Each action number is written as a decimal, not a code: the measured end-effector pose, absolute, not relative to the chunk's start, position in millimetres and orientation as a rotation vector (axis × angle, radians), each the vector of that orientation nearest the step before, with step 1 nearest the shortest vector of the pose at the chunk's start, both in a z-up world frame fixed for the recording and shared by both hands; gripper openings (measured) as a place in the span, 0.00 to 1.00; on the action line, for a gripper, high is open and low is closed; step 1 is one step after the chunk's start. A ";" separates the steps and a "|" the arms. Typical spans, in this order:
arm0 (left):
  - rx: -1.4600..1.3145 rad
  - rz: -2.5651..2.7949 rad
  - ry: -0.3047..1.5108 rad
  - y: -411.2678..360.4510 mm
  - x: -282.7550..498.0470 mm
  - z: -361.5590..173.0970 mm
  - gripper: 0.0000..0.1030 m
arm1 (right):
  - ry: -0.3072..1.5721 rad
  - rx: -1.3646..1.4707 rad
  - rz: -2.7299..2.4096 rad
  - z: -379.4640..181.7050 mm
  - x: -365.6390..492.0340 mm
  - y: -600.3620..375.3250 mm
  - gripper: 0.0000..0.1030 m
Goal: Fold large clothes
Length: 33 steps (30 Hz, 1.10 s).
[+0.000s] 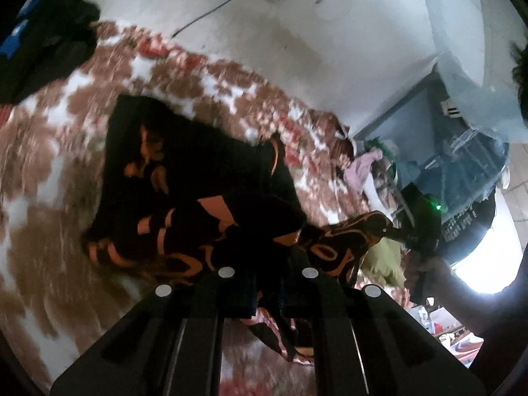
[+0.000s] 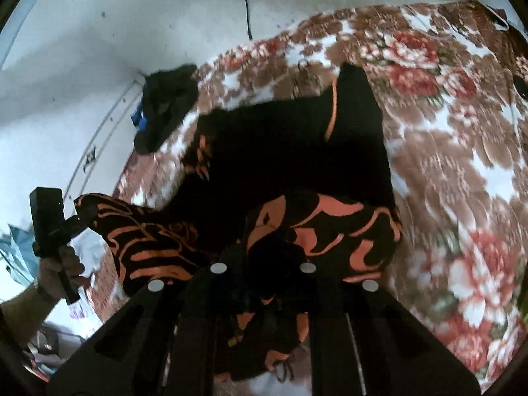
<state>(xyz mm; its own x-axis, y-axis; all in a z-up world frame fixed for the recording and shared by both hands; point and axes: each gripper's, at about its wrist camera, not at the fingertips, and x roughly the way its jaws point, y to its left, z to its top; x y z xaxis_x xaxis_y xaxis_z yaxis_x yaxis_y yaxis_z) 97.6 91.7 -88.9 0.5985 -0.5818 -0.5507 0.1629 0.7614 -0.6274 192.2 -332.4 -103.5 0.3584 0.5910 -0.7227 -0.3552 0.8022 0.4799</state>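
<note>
White plaster walls close in a bed covered by a plush blanket (image 2: 455, 151) printed with brown leaves and red roses, and on that blanket we work.

Our left tool (image 1: 267, 277) is clamped on a bunched edge of the black garment with orange swirl print (image 1: 184, 178); cloth fills the gap between its fingers and hangs below them. Our right tool (image 2: 264, 274) is likewise closed on a gathered fold of the same garment (image 2: 297, 151), orange-patterned fabric crowding between its fingers. From the right wrist view, the left tool (image 2: 49, 211) appears beside the garment's near corner, held in the left hand (image 2: 59, 270), with a patterned flap of the garment stretched taut toward it and lifted off the blanket.

Beyond both tools, the rest of the garment lies spread on the blanket, its plain black part farthest from us with a thin orange stripe running along it. Past the garment's far corner, near the wall, sits a crumpled dark cloth heap with a blue patch (image 2: 165, 105). Above the garment, a black cable (image 2: 244, 3) runs down the wall. Both views are motion-blurred.
</note>
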 end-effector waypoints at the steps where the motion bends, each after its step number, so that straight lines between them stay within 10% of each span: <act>1: -0.563 -0.465 0.814 93.8 105.5 -85.1 0.07 | 1.028 0.261 0.624 -99.2 201.0 -331.3 0.11; 12: -0.554 -0.488 0.735 128.5 263.1 -74.7 0.07 | 0.990 0.319 0.582 -95.0 360.2 -315.2 0.11; 33: -0.607 -0.303 0.951 205.7 472.2 -230.2 0.08 | 1.100 0.263 0.461 -229.6 588.3 -290.1 0.11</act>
<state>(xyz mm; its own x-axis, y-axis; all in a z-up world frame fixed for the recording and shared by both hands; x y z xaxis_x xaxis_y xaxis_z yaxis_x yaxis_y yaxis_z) 472.2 205.7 -230.2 0.5561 -0.4955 -0.6672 -0.0188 0.7951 -0.6062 588.3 -290.1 -229.6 0.3726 0.4820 -0.7930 -0.2271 0.8759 0.4258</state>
